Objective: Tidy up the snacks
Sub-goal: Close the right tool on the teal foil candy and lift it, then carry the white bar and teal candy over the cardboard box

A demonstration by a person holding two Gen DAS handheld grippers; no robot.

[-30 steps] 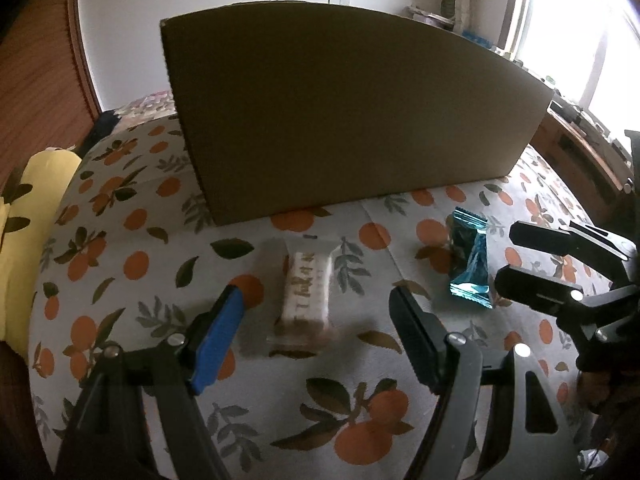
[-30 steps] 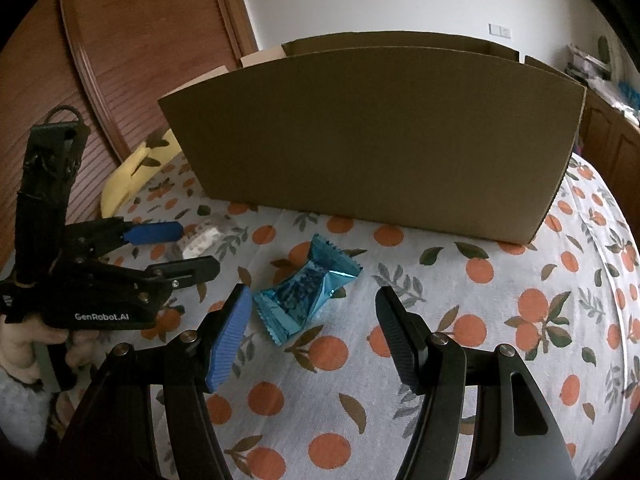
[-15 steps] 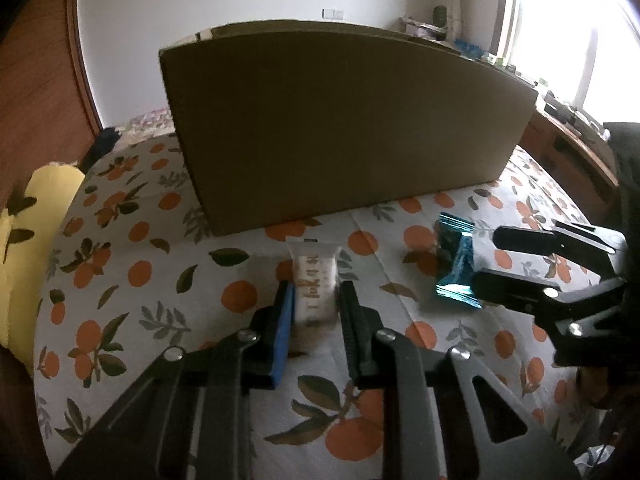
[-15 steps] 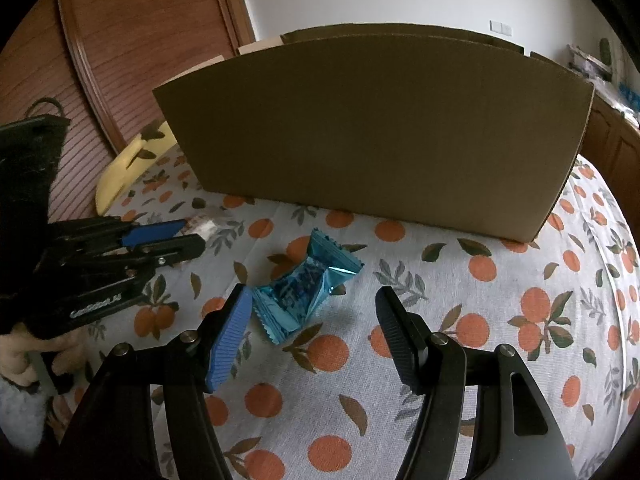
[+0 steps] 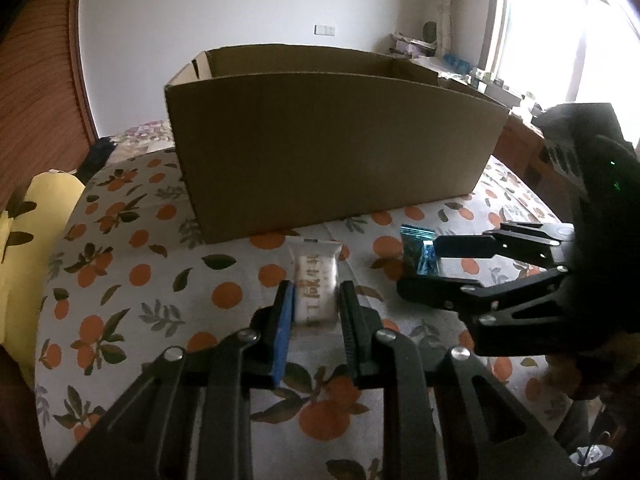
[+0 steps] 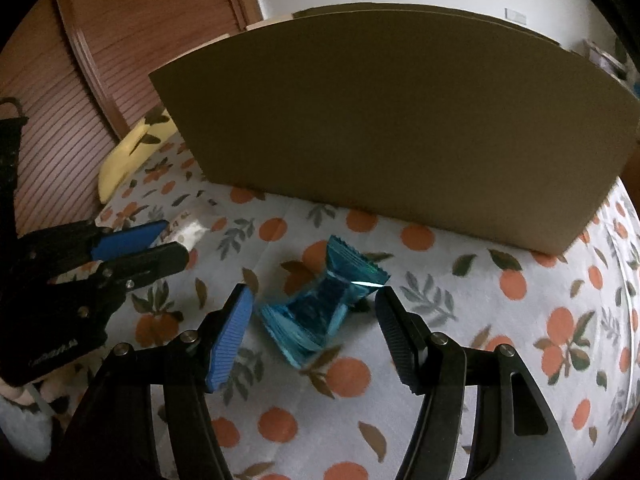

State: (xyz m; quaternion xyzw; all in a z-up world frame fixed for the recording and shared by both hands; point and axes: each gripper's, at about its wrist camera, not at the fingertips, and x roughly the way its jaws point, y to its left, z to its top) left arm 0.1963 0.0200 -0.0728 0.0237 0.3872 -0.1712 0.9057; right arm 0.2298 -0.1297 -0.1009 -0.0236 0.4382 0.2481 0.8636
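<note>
My left gripper [image 5: 315, 300] is shut on a white wrapped snack bar [image 5: 316, 286] and holds it above the orange-print cloth [image 5: 132, 280]. The same gripper [image 6: 168, 240] and bar [image 6: 186, 229] show at the left of the right wrist view. My right gripper [image 6: 314, 312] is open, its jaws on either side of a blue foil candy packet [image 6: 322, 308] lying on the cloth. It also shows in the left wrist view [image 5: 420, 258], around the blue packet [image 5: 424, 254]. An open cardboard box [image 5: 332, 152] stands behind both snacks.
A yellow cushion [image 5: 28, 232] lies at the cloth's left edge. A brown slatted wooden door [image 6: 80, 64] stands at the left. A cluttered sideboard [image 5: 516, 108] and a bright window are at the right behind the box.
My left gripper closed on the white snack bar and has lifted it. My right gripper moved forward and lower so that its open jaws now sit on either side of the blue packet.
</note>
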